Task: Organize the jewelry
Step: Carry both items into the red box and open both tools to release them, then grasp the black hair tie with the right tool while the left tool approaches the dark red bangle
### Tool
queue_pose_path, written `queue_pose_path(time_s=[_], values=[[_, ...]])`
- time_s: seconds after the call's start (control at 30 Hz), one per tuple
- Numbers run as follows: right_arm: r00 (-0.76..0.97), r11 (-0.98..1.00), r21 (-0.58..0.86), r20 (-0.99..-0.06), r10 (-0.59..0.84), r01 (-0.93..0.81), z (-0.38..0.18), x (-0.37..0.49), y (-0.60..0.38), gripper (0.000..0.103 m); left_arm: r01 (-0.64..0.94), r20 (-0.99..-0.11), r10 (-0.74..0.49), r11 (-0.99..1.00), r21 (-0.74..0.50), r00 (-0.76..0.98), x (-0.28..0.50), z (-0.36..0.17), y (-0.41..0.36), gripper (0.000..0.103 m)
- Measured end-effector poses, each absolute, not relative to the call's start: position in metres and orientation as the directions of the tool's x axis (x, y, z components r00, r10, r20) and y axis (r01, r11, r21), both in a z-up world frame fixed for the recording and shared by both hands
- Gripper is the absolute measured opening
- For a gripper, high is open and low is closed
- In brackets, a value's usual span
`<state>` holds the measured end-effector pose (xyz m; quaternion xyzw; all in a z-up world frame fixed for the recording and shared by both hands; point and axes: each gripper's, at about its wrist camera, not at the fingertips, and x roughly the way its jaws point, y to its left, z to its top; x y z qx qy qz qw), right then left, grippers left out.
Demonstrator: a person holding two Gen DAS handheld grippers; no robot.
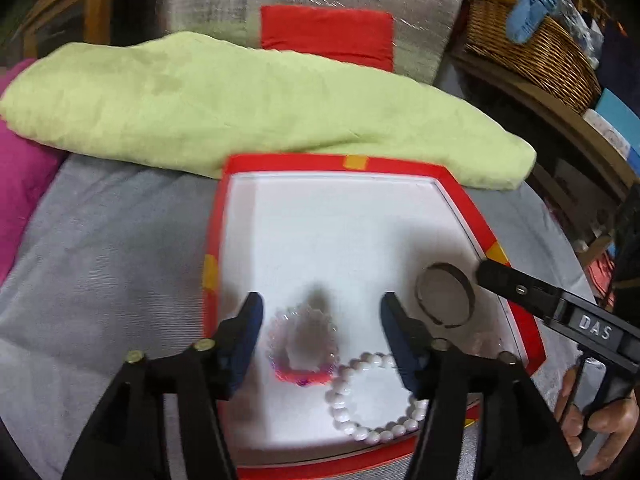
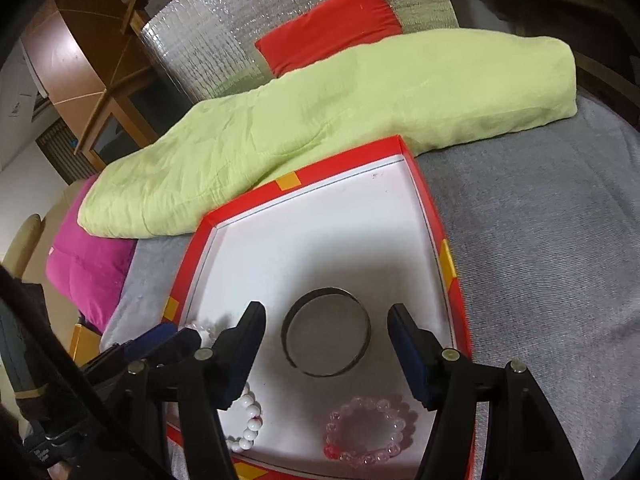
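A dark metal bangle (image 2: 326,332), an open ring with a gap at its 7 o'clock edge, lies flat on the white floor of a red-rimmed box (image 2: 448,256). In the right wrist view it sits between the spread fingers of the right gripper (image 2: 326,338), touching neither; that gripper is wide open and grasps nothing. At 6 o'clock from the bangle lies a clear pink bead bracelet (image 2: 364,430), partly cut off by the right finger. A white bead bracelet (image 2: 246,420) lies at 8 o'clock, half hidden behind the left finger.

In the left wrist view the same bangle (image 1: 444,296) sits at 2 o'clock from the left gripper (image 1: 320,336), just outside its right finger, with the tip of the right gripper (image 1: 496,276) close beside the bangle's 3 o'clock edge. The left gripper is also wide open and empty; between its fingers lies the clear pink bracelet (image 1: 302,348), blurred and hard to make out in detail. The white bracelet (image 1: 376,396) lies touching it at 4 o'clock, its far side hidden behind the right finger.

The box (image 1: 216,240) rests on a grey bed cover (image 1: 100,280). A pale green folded blanket (image 1: 220,100) lies at 12 o'clock, its edge against the box rim, with a magenta cushion (image 1: 20,176) at 9 o'clock and a wicker basket (image 1: 532,48) at 1 o'clock, cut off by the frame edge
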<state>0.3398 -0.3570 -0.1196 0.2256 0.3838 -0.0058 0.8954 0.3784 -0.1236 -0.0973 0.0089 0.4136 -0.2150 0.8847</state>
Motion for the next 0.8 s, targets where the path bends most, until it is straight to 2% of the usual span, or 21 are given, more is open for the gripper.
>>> queue_pose_path(time_s=[0.3, 0.47, 0.8], values=[[0.748, 0.892, 0.414, -0.647, 0.148, 0.181, -0.098, 0.308, -0.365, 0.066, 0.289, -0.694, -0.285, 0.95, -0.114, 0.662, 0.359, -0.069, -0.095, 0.073], [0.759, 0.899, 0.406, -0.634, 0.149, 0.162, -0.089, 0.286, -0.361, 0.066, 0.288, -0.698, -0.276, 0.952, -0.105, 0.66, 0.34, -0.065, -0.094, 0.073], [0.756, 0.925, 0.364, -0.634, 0.163, 0.106, -0.078, 0.243, -0.349, 0.067, 0.262, -0.707, -0.188, 0.965, -0.004, 0.681, 0.292, -0.069, -0.085, 0.073]])
